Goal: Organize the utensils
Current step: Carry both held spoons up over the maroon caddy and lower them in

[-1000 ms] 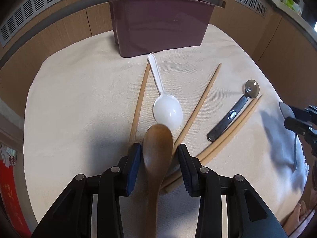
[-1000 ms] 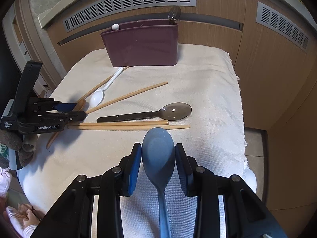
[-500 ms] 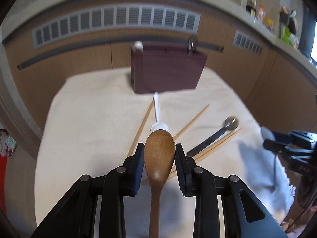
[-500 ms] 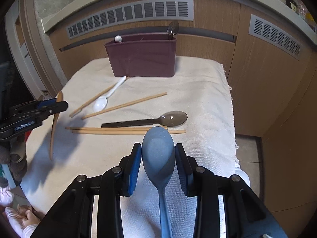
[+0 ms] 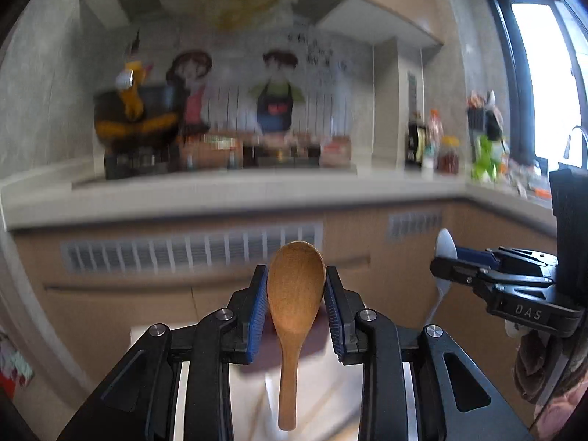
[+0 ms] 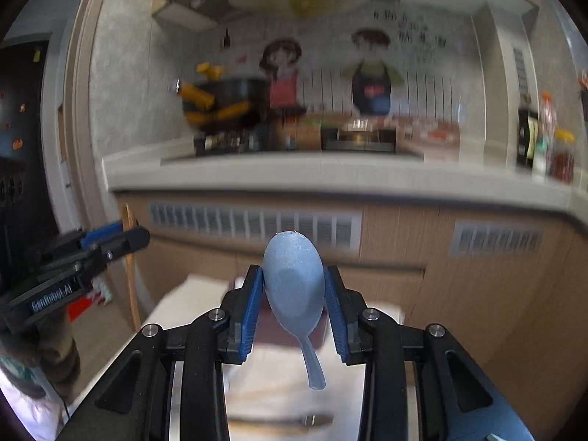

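My left gripper (image 5: 296, 294) is shut on a brown wooden spoon (image 5: 294, 294), bowl up and handle hanging down, lifted high in front of the kitchen counter. My right gripper (image 6: 294, 294) is shut on a blue plastic spoon (image 6: 294, 286), held the same way. In the left wrist view the right gripper (image 5: 446, 262) shows at the right with the blue spoon (image 5: 444, 246). The left gripper (image 6: 130, 235) appears at the left of the right wrist view with the wooden spoon (image 6: 130, 272). The maroon utensil holder (image 6: 272, 334) is mostly hidden behind the fingers.
The cloth-covered table (image 6: 176, 305) lies low and blurred below both grippers, with a dark spoon (image 6: 312, 419) and chopsticks (image 6: 257, 422) on it. Beyond is a light counter (image 5: 220, 194) over wooden cabinets with vents (image 5: 183, 253), bottles (image 5: 433, 147) on the right.
Both grippers rose steeply off the table and tilted up toward level, carrying their spoons. The left jaws closed on the wooden spoon before the lift. The table dropped to the bottom of both views.
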Action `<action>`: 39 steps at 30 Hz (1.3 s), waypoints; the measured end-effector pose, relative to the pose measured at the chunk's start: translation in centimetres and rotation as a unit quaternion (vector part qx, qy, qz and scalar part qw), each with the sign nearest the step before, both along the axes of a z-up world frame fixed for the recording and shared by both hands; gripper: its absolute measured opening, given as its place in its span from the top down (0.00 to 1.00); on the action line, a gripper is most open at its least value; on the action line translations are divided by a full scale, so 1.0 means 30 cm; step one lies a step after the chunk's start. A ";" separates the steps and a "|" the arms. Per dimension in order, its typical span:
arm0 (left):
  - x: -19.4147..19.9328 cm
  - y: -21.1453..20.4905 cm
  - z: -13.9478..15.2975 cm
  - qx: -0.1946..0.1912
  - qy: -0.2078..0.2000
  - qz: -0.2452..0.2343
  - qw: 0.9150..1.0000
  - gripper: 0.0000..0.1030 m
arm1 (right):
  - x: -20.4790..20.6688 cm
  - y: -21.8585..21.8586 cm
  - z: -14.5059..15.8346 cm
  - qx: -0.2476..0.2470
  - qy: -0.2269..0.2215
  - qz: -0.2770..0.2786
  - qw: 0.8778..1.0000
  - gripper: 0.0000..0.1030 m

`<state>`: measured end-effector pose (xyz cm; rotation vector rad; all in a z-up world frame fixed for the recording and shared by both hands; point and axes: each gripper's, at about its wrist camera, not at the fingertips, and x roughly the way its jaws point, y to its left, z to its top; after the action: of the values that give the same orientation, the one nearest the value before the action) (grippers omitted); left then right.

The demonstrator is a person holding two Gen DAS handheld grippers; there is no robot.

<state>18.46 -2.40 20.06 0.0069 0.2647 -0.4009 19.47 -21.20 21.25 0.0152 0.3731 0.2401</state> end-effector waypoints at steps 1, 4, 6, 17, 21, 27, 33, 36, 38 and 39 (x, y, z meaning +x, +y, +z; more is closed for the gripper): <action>0.035 -0.006 0.038 -0.007 -0.012 -0.001 1.000 0.70 | 0.031 -0.001 0.040 0.007 -0.016 -0.004 1.000 0.69; 0.134 -0.015 0.104 -0.033 -0.044 -0.005 0.999 0.70 | 0.133 -0.004 0.113 0.030 -0.047 -0.007 0.998 0.69; 0.206 -0.009 0.117 -0.053 -0.052 -0.018 0.997 0.70 | 0.195 -0.001 0.121 0.040 -0.056 -0.007 0.998 0.69; 0.553 -0.007 -0.168 -0.085 -0.003 0.024 0.996 0.70 | 0.551 0.051 -0.176 0.046 0.039 -0.003 0.998 0.69; 0.632 -0.022 -0.291 -0.082 0.029 0.020 0.996 0.70 | 0.617 0.051 -0.292 0.049 0.075 0.004 0.996 0.69; 0.712 -0.048 -0.429 -0.066 0.068 0.030 0.995 0.70 | 0.663 0.065 -0.440 0.037 0.118 0.009 0.992 0.69; 0.719 -0.042 -0.514 -0.071 0.112 0.020 0.991 0.63 | 0.662 0.070 -0.539 0.025 0.153 0.016 0.988 0.68; 0.675 -0.019 -0.521 -0.075 0.115 0.030 0.990 0.46 | 0.638 0.078 -0.552 0.010 0.158 0.020 0.987 0.62; 0.635 0.009 -0.514 -0.082 0.119 0.039 0.989 0.24 | 0.605 0.079 -0.549 -0.004 0.149 0.012 0.989 0.55; 0.612 0.029 -0.507 -0.087 0.123 0.041 0.988 0.18 | 0.586 0.082 -0.545 -0.011 0.143 0.008 0.990 0.50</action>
<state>36.83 -1.54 4.84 -0.2251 0.4703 -0.3427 37.06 -18.75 4.90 0.0257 0.6616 0.2512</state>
